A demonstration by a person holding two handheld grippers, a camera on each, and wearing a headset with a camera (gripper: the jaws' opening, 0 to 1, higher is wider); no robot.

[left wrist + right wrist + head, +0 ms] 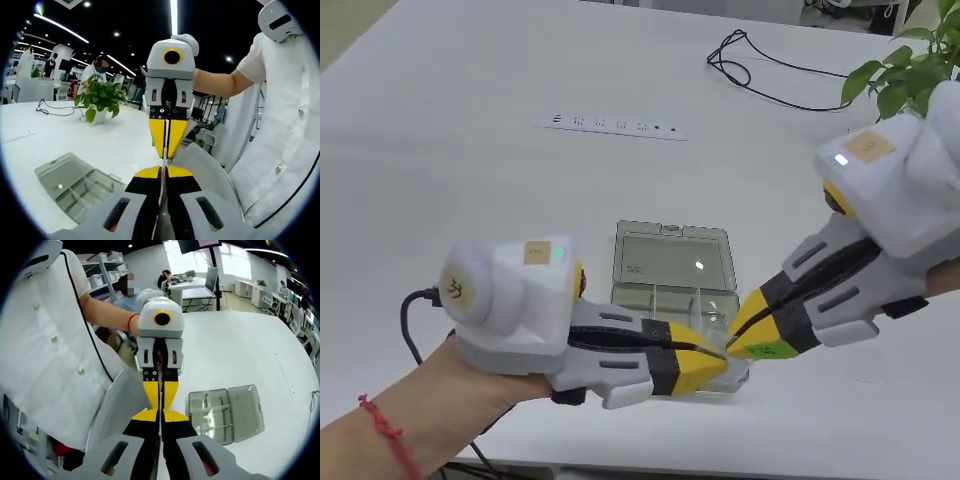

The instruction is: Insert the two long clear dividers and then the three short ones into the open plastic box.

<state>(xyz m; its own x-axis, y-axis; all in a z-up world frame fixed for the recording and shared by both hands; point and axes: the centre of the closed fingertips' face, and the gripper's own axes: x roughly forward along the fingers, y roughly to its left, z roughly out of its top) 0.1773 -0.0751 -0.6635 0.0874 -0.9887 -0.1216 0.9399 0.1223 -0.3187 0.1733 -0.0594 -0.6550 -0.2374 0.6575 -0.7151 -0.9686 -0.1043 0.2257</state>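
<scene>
The clear plastic box (632,297) lies open mid-table, its lid (675,258) folded back on the far side, with clear dividers standing in the base. My left gripper (715,358) and right gripper (735,345) meet tip to tip over the box's near right corner. Both sets of jaws are pressed together on a thin clear divider (163,161), seen edge-on as a pale line. In the left gripper view my left gripper (163,172) faces the right gripper (165,147), box (75,182) at lower left. In the right gripper view my right gripper (160,415) faces the left gripper (160,397), box (225,412) to the right.
A white power strip (613,126) lies beyond the box, with a looped black cable (770,75) and a potted plant (905,70) at the far right. The left gripper's black cord (412,330) trails off the table's near edge (620,462).
</scene>
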